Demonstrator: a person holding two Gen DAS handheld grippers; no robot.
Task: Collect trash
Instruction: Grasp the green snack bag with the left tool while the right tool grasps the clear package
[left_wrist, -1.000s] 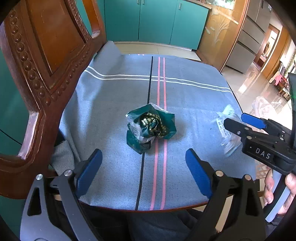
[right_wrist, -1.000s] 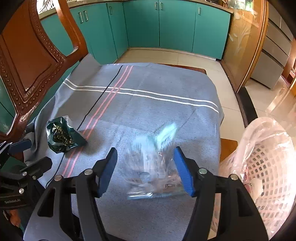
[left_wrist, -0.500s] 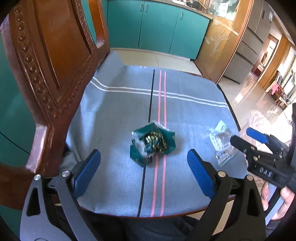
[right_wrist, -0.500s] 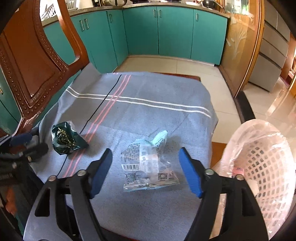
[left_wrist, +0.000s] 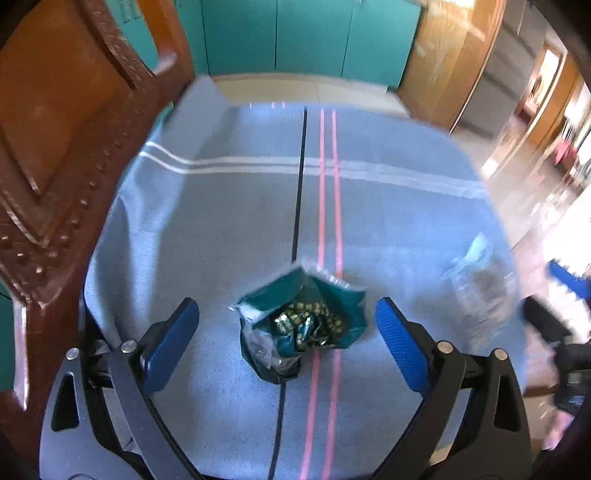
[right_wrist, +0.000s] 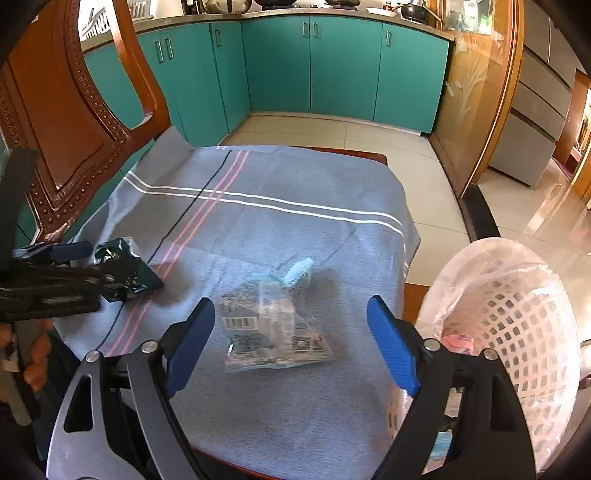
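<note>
Both tongs gape – left gripper (left_wrist: 286, 332) straddling the green wrapper (left_wrist: 303, 325), right gripper (right_wrist: 291, 339) widening above the clear packet (right_wrist: 269, 325), neither touching.

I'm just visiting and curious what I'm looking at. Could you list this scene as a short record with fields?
Surface: table under a grey striped cloth
Trash: green wrapper; clear wrapper
Bin: white basket, beside the table
Left gripper: open, around green wrapper, not touching
Right gripper: jaws opening, clear wrapper between them, lying loose on cloth
</note>
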